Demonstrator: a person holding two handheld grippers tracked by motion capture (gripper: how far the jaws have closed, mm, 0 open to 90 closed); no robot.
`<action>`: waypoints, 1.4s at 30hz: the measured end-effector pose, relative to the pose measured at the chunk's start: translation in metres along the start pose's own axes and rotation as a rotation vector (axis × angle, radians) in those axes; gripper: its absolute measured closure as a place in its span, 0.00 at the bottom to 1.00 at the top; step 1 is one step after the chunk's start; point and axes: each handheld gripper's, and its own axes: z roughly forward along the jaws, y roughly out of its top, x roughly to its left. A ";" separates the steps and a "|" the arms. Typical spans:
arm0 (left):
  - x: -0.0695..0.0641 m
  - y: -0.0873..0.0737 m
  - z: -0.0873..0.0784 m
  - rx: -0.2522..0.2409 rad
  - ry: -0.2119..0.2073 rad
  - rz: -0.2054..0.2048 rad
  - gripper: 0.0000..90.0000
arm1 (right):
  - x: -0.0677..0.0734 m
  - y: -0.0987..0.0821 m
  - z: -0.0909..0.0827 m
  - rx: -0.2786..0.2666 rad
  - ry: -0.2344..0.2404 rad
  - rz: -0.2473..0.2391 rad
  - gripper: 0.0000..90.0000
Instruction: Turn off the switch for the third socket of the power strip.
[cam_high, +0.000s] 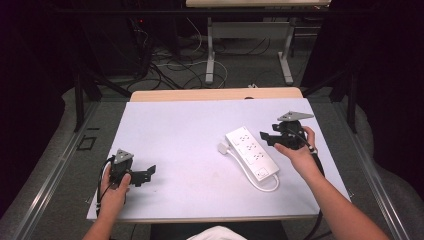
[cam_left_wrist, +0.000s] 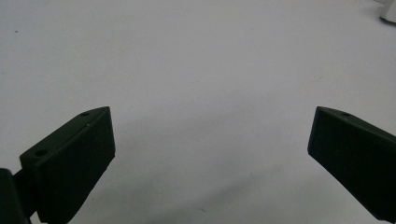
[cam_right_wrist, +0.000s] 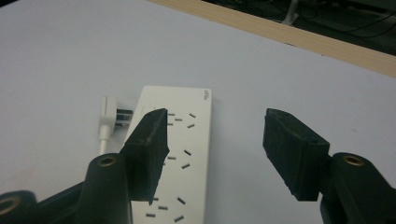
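A white power strip (cam_high: 251, 151) lies diagonally on the white table sheet (cam_high: 180, 125), right of centre. Its white plug (cam_high: 223, 148) rests beside its far left end, and its cable (cam_high: 266, 186) loops round the near end. My right gripper (cam_high: 264, 137) hovers just right of the strip, pointing left, and is open. In the right gripper view, the strip (cam_right_wrist: 187, 135) and the plug (cam_right_wrist: 108, 123) lie beyond the jaws of that gripper (cam_right_wrist: 215, 123), with nothing between them. My left gripper (cam_high: 149, 172) rests at the near left, open over bare sheet, as the left gripper view (cam_left_wrist: 210, 130) shows.
The sheet covers a wooden tabletop whose far edge (cam_high: 215, 94) shows along the back. Beyond it stand another table's legs (cam_high: 211, 55) and loose cables (cam_high: 170, 70) on the floor. Metal rails (cam_high: 60, 165) run along both sides of the table.
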 end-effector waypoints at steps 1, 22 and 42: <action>0.000 0.000 0.000 0.000 0.000 0.000 0.01 | 0.001 -0.002 -0.002 -0.007 -0.016 -0.021 0.42; -0.001 0.000 0.000 -0.009 0.012 0.004 0.01 | 0.014 -0.057 -0.036 -0.052 -0.007 0.048 0.28; -0.001 0.001 -0.001 0.005 0.004 0.004 0.01 | -0.010 -0.100 -0.040 -0.087 -0.101 0.168 0.17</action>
